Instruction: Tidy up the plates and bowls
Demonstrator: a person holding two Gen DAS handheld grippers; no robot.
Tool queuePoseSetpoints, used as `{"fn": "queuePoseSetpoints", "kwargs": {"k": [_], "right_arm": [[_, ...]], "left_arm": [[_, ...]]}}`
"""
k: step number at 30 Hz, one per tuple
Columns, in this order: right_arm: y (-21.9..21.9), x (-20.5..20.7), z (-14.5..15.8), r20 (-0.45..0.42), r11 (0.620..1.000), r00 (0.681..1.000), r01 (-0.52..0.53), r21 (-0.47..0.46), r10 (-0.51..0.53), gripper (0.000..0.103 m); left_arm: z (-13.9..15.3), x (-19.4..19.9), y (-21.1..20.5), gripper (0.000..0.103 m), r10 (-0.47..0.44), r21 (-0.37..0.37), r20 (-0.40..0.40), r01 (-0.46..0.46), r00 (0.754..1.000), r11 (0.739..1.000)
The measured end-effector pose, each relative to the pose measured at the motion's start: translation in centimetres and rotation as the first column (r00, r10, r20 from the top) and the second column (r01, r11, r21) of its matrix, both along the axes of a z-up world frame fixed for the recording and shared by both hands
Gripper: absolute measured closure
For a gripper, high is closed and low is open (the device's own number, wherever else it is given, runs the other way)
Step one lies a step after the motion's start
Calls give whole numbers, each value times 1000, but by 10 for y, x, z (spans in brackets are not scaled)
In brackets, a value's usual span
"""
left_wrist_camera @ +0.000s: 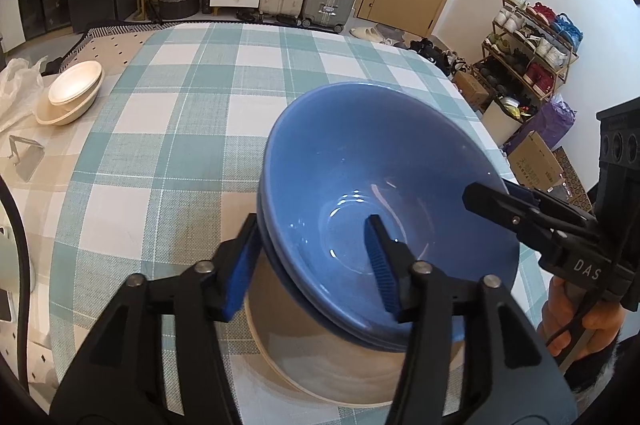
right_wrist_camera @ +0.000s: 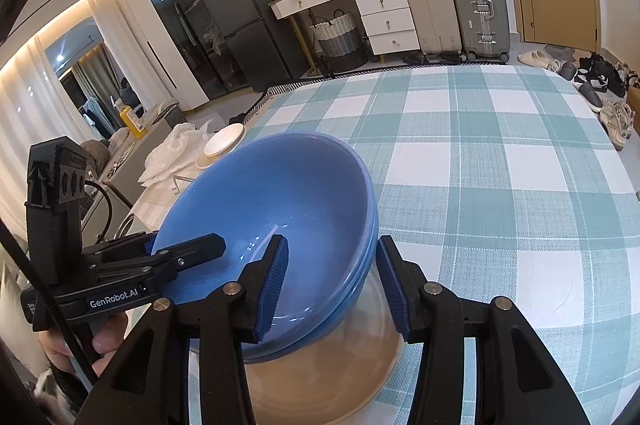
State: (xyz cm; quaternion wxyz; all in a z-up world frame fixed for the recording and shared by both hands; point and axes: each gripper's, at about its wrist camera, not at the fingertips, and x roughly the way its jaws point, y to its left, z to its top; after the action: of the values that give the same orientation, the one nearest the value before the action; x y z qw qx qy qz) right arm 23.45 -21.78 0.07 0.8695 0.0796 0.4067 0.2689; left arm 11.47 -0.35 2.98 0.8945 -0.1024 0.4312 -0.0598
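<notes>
My left gripper (left_wrist_camera: 316, 265) and right gripper (right_wrist_camera: 332, 289) fingers stand parted, each straddling the stacked blue bowls' (left_wrist_camera: 384, 185) rim without pressing; I'd lift both straight away, leaving the stack on the beige plate (right_wrist_camera: 320, 393).

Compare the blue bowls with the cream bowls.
The blue bowls are glossy blue and sit on a beige plate between both grippers; the cream bowls are matte and off-white, and sit untouched at the table's far left edge. The blue bowls look larger, though nearer the camera. Both are nested stacks.
</notes>
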Motion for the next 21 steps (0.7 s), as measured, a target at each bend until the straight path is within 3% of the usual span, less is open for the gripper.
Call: {"fn": "queuePoseSetpoints", "kwargs": {"k": [2,4,6,9,11,13,21], "right_arm": [[0,-1,2,16,1000,1000,0,-14,0,45],[-3,-2,4,26,1000,1000,-4,-8,5,30],[-5,-4,6,36,1000,999,-16,0,16,25],[-7,-7,11,65,1000,998,-26,-7,27,10],[-9,-12,15,93,999,995,-39,-8,39,8],[-14,-19,18,134,999,990,-52,-12,53,0],[-36,-40,20,254,997,965,-78,17,71,0]], "left_arm": [[3,-2,-2,31,-8,7,19,7,1000,1000],[6,-3,-4,28,-14,12,38,14,999,1000],[8,-5,-6,24,-19,30,57,17,998,999],[14,-10,-9,17,-21,74,109,13,994,997],[19,-18,-10,2,-25,93,155,11,988,996],[23,-24,-7,2,-31,94,191,14,981,995],[25,-47,6,2,-52,99,274,25,960,995]]}}
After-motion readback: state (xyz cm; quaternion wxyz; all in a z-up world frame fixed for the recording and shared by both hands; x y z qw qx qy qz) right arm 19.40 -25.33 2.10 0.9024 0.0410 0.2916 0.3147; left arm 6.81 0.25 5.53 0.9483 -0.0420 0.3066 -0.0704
